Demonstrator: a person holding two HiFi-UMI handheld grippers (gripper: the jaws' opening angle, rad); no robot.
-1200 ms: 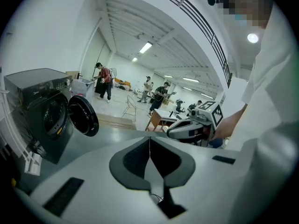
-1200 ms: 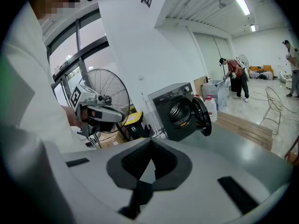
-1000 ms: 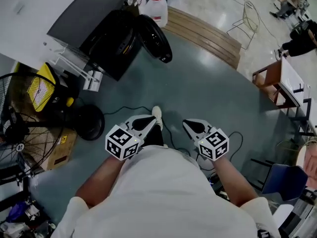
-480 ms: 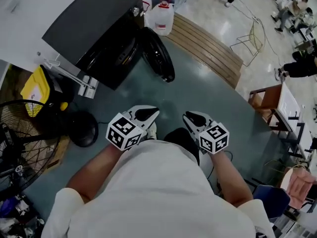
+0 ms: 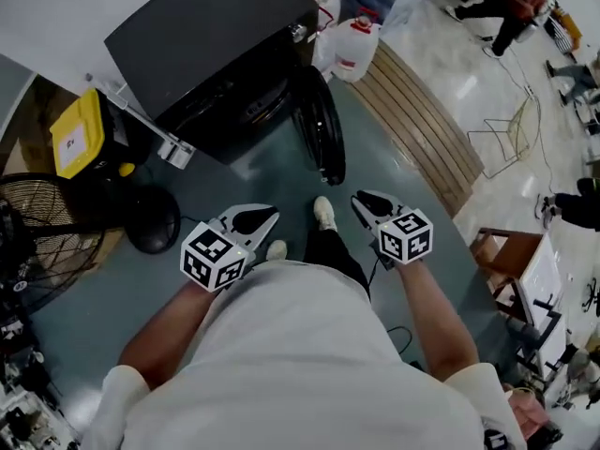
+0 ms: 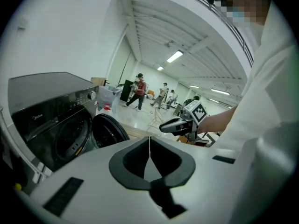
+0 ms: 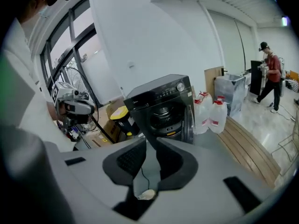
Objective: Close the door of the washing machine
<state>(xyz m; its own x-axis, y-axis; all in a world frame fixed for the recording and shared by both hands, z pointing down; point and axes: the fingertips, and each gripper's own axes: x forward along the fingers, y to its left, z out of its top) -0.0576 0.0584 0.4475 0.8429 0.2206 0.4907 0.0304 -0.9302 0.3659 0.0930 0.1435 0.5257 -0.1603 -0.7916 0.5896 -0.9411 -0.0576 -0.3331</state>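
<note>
The black front-loading washing machine (image 5: pixel 206 54) stands at the upper left of the head view. Its round door (image 5: pixel 319 129) hangs wide open to the right of the drum. Both grippers are held in front of my body, short of the machine and touching nothing. My left gripper (image 5: pixel 267 214) has its pads (image 6: pixel 142 155) meeting along a thin line, so it is shut and empty. On my right gripper (image 5: pixel 364 198) the jaws are opening, with a plain gap and nothing between them. In the right gripper view the machine (image 7: pixel 163 111) lies straight ahead, its door (image 7: pixel 190 120) seen edge-on.
Two white jugs (image 5: pixel 356 45) and a slatted wooden platform (image 5: pixel 422 120) are right of the machine. A yellow bin (image 5: pixel 75 139), a floor fan (image 5: pixel 37 242) and its round black base (image 5: pixel 150 223) are at the left. My shoe (image 5: pixel 323 212) is between the grippers. People stand far behind.
I have walked towards the machine: it and its open door now sit nearer and more central in the head view. Both grippers moved along with me and stand a little wider apart.
</note>
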